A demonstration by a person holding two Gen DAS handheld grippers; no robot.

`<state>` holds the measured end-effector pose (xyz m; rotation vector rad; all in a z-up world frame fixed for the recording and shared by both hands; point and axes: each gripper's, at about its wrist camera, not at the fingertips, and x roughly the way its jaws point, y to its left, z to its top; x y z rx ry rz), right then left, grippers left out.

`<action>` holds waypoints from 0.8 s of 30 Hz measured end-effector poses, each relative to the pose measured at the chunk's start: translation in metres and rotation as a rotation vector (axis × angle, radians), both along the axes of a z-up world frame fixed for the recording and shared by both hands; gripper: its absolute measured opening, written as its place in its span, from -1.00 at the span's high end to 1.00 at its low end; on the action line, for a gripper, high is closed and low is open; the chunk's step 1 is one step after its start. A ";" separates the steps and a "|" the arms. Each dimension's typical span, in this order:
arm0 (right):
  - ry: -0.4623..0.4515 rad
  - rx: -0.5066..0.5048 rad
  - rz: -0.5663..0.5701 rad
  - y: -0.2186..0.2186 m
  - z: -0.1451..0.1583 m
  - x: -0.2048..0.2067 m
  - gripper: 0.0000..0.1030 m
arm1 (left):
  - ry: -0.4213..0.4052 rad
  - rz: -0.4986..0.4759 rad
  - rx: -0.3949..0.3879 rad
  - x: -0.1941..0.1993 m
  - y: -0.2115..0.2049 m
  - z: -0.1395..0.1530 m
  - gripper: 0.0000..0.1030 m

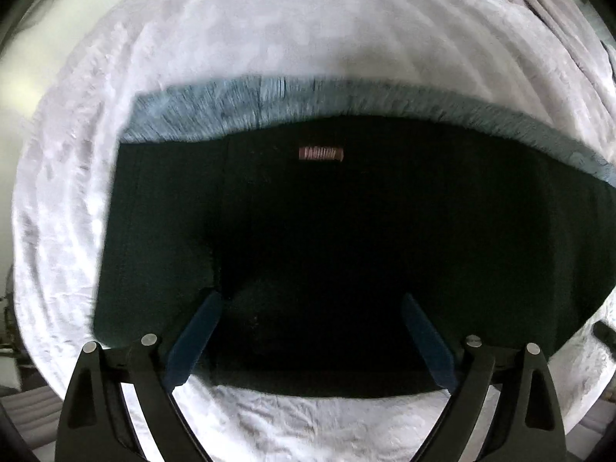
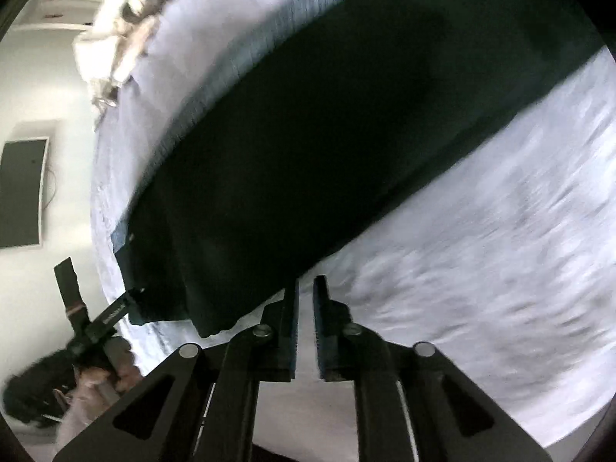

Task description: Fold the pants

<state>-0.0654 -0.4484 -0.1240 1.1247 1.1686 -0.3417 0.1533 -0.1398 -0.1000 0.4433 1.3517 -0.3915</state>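
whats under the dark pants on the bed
A blue-grey garment lies under the dark pants, its ribbed strip showing past their far edge. The white bedsheet shows all around. How far the garment reaches beneath is covered.

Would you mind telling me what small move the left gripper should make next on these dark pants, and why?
Probably lower the left gripper and close it on the near edge of the dark pants. Its jaws stand wide apart over that edge with nothing between them, and the right gripper, nearly closed, seems to hold nothing beside the pants on the white sheet.
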 end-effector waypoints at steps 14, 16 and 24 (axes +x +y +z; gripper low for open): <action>-0.033 0.103 -0.405 -0.124 -0.031 -0.051 0.75 | 0.034 -0.154 0.043 -0.068 -0.114 -0.027 -0.87; -0.008 0.057 -0.349 -0.123 -0.030 -0.050 0.78 | 0.042 -0.153 0.041 -0.067 -0.116 -0.028 -0.88; -0.019 -0.115 -0.386 -0.165 0.005 -0.100 0.30 | 0.023 -0.158 0.082 -0.078 -0.133 -0.033 -0.89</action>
